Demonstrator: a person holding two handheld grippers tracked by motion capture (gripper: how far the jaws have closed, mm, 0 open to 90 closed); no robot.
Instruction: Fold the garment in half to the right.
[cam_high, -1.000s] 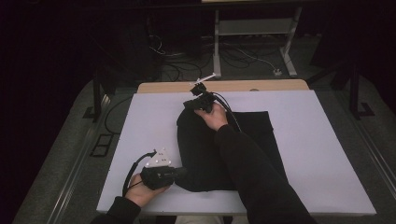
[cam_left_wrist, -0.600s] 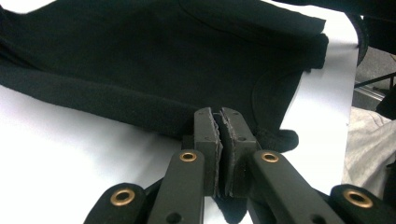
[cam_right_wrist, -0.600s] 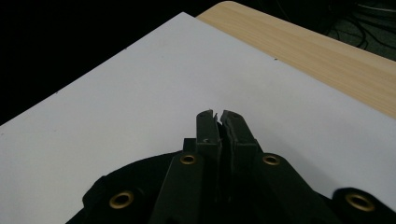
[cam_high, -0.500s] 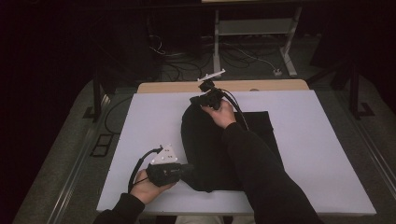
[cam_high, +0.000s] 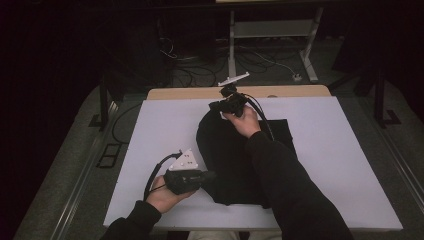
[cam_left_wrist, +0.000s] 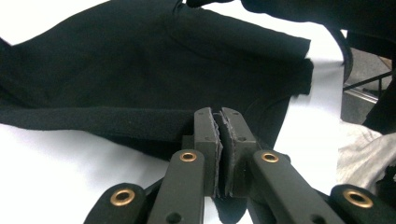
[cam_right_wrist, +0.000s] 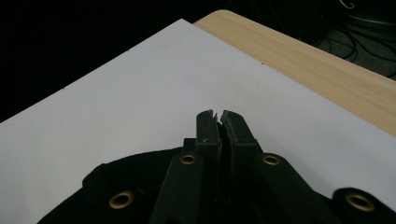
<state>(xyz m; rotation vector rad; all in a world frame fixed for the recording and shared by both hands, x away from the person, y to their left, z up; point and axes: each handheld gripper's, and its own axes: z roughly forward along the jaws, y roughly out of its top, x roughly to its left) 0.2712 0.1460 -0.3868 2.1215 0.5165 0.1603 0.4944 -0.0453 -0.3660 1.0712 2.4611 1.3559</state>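
Note:
A black cloth (cam_high: 230, 160) lies bunched on the white board (cam_high: 160, 125) that covers the table. My left gripper (cam_high: 212, 176) is at the cloth's near left edge, held in a hand at the front of the board. In the left gripper view the jaws (cam_left_wrist: 219, 116) are shut on the cloth's thick folded hem (cam_left_wrist: 93, 119). My right gripper (cam_high: 216, 106) is at the cloth's far edge, raised a little off the board. Its jaws (cam_right_wrist: 217, 116) are shut, with black cloth (cam_right_wrist: 116, 186) gathered under and around them. A dark sleeve (cam_high: 285, 185) covers the cloth's right half.
A strip of bare wooden tabletop (cam_high: 280, 91) runs beyond the board's far edge. White board shows to the left (cam_right_wrist: 116, 102) and right (cam_high: 340, 150) of the cloth. Cables and a metal stand (cam_high: 270, 30) are on the dark floor behind the table.
Both hands have risen a little with the cloth. The right gripper has moved toward the far edge, the left gripper to the right, and the cloth has bunched narrower between them.

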